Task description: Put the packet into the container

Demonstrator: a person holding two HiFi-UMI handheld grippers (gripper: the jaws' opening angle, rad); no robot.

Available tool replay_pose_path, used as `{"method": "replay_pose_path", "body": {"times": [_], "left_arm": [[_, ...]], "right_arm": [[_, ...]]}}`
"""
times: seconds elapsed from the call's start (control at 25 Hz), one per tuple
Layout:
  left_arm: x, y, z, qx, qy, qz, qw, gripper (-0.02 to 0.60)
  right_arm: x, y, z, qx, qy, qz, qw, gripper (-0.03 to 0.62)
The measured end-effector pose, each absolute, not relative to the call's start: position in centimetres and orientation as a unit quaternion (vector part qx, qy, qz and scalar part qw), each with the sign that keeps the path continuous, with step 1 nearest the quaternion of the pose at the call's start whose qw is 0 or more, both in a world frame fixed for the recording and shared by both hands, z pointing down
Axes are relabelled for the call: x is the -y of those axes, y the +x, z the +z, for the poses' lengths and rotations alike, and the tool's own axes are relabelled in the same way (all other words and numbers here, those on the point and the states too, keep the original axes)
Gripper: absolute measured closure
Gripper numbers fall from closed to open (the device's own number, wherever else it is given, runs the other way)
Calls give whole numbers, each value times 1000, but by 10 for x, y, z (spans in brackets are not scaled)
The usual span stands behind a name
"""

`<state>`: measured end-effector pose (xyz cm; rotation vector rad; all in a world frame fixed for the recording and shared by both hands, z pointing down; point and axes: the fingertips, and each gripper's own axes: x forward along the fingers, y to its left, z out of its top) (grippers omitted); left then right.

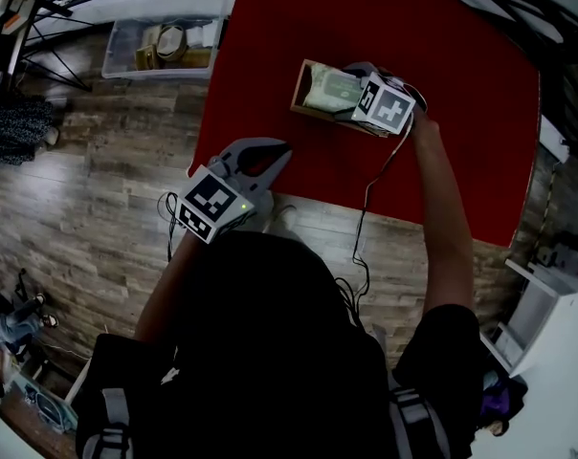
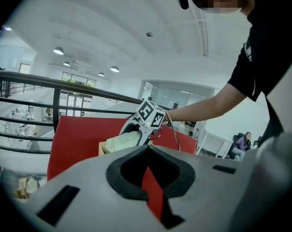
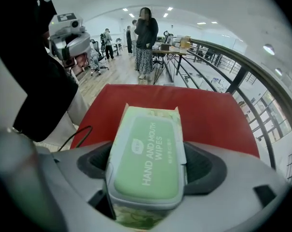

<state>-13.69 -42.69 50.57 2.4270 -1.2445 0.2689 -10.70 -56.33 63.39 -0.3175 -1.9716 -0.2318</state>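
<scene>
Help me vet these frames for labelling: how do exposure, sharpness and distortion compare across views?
Head view: dim, the person's torso nearly black, the red table saturated. Left gripper view: bright ceiling washes out, railing bows from the wide lens. Right gripper view: evenly lit, packet sharp with readable print, corners vignetted.

On the red counter (image 1: pixel 461 113), the right gripper (image 1: pixel 354 82) held a pale green packet (image 1: pixel 329 89) at the open top of a wooden container (image 1: pixel 300 90), while the left gripper (image 1: pixel 281 151) hung well apart over the counter's near edge, beside the plank floor (image 1: pixel 98 161)
</scene>
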Motion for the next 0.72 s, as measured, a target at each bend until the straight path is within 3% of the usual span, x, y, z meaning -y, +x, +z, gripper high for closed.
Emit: {"method": "replay_pose_path", "body": {"times": [0.28, 0.44, 0.56, 0.72], "left_arm": [[427, -139, 503, 447, 867, 92, 201, 572], [431, -140, 498, 447, 870, 84, 190, 572], [432, -139, 493, 442, 873, 83, 191, 572], [437, -135, 484, 440, 878, 73, 172, 572]], "right_arm": [[577, -117, 606, 873, -57, -84, 477, 158], [578, -115, 566, 924, 16, -29, 380, 177], [569, -107, 532, 950, 82, -4, 301, 315], [542, -90, 502, 961, 142, 16, 237, 409]]}}
